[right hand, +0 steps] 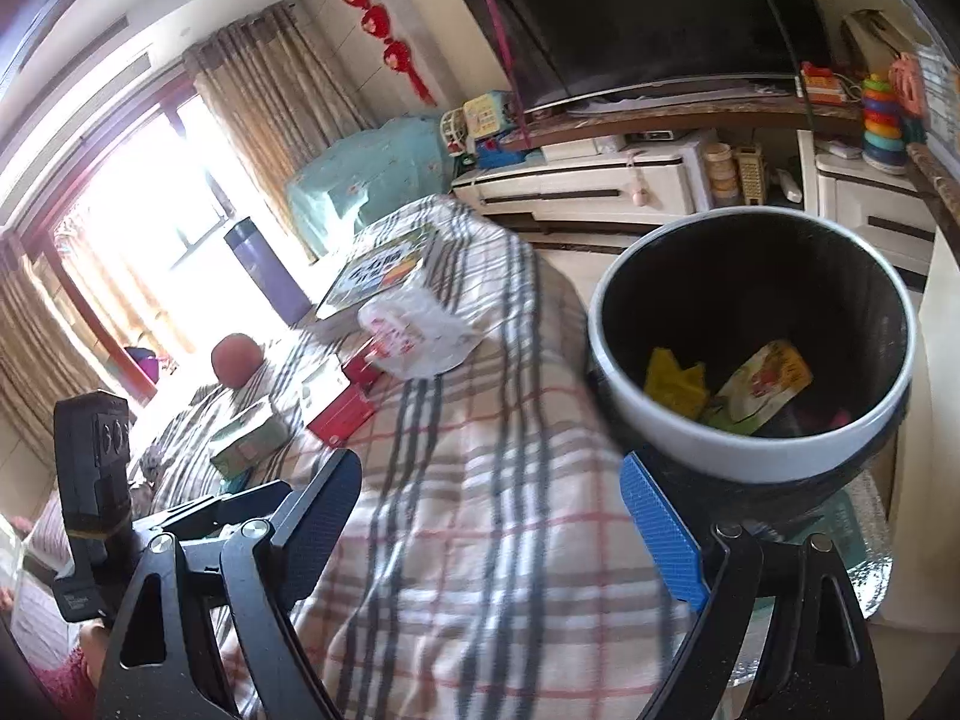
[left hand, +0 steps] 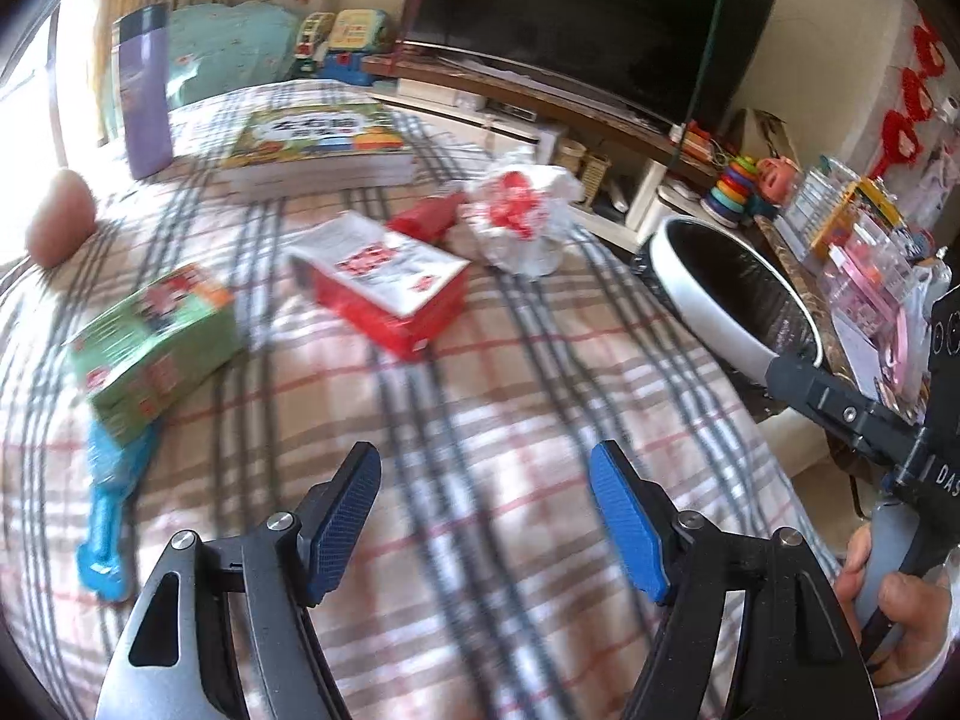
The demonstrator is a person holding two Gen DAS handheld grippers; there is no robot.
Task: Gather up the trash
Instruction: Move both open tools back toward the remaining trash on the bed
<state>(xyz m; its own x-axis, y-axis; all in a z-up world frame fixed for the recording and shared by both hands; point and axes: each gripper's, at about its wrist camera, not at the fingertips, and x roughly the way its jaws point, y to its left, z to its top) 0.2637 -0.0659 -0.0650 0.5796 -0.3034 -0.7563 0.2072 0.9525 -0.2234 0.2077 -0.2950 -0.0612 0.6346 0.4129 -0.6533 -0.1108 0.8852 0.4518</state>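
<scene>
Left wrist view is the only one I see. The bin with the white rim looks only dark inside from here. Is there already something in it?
Observer: Yes. The right wrist view looks into the bin, and a crumpled yellow wrapper lies at its bottom.
Operator: Only that one piece?
Observer: No. A flat packet with red and yellow print lies beside the wrapper.
Operator: Does the right gripper carry anything?
Observer: No. The right gripper is open, and only the checked cloth shows between its fingers.
</scene>
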